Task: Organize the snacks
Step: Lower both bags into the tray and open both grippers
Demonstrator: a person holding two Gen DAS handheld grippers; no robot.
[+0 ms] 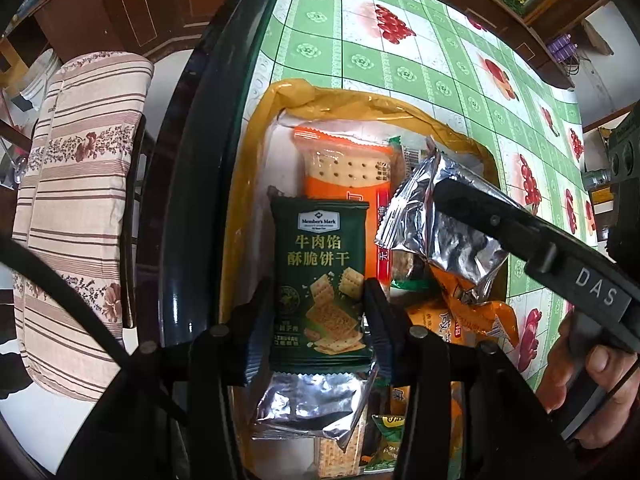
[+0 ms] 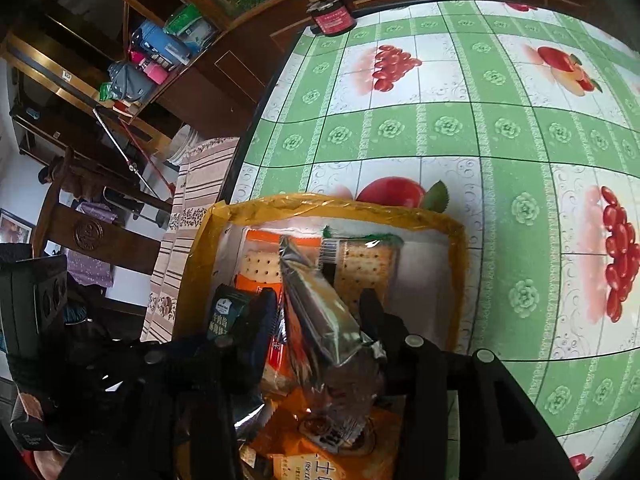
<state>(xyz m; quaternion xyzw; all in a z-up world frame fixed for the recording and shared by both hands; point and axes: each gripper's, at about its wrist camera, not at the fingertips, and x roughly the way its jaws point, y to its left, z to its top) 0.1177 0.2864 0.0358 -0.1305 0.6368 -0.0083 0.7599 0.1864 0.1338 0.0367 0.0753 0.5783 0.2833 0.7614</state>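
Note:
A yellow-rimmed box [image 1: 400, 110] on the table holds several snack packets. My left gripper [image 1: 318, 304] is shut on a dark green cracker packet [image 1: 320, 264] and holds it above the box. My right gripper [image 2: 318, 312] is shut on a silver foil packet [image 2: 320, 304], also seen in the left wrist view [image 1: 440, 216], over the box's middle. An orange cracker packet [image 1: 344, 168] lies flat at the box's far end. The box rim also shows in the right wrist view [image 2: 320, 202]. The green packet's top shows in the right wrist view [image 2: 226, 312].
The box sits near the left edge of a table with a green fruit-pattern cloth [image 2: 460, 128]. A striped cushioned chair [image 1: 76, 184] stands left of the table. A red-labelled jar [image 2: 330, 10] stands at the table's far corner. More orange packets [image 1: 460, 312] and another foil packet [image 1: 312, 404] lie in the box.

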